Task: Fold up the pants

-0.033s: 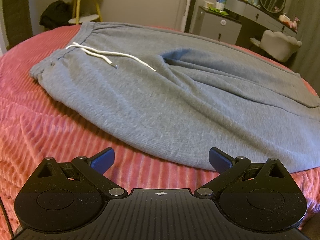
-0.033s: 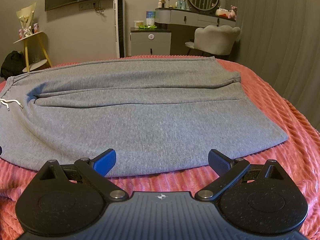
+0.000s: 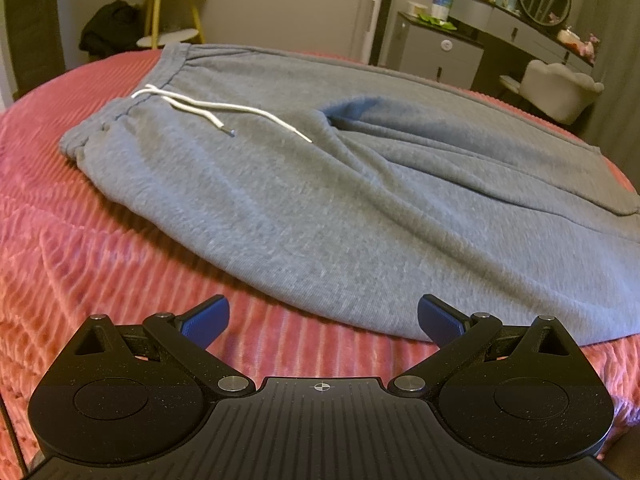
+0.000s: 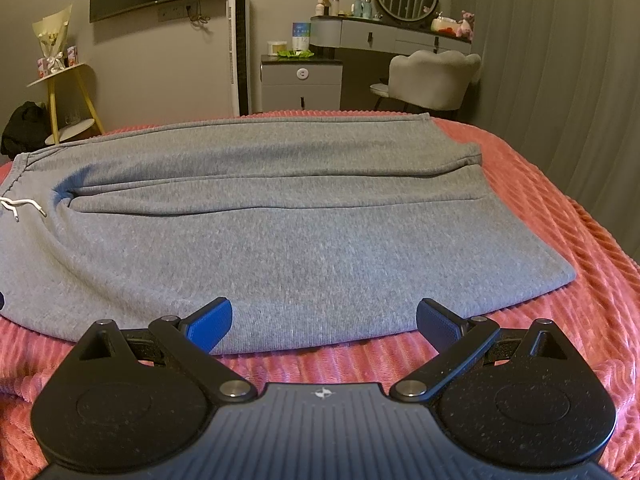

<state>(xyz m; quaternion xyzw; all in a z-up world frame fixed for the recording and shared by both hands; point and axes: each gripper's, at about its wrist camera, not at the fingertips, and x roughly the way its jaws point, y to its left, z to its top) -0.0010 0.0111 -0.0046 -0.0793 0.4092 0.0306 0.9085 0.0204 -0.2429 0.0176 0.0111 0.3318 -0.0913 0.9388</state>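
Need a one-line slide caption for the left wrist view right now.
Open left gripper hovers at the near edge of grey pants lying flat on a pink bedspread, white drawstring loose.

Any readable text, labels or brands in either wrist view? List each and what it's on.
None legible.
Blue-white carton on the cabinet: print too small to read.
Small boxes on the yellow side table: print too blurred to read.
Bottles on the vanity: labels too small.
Grey pants: no visible print.
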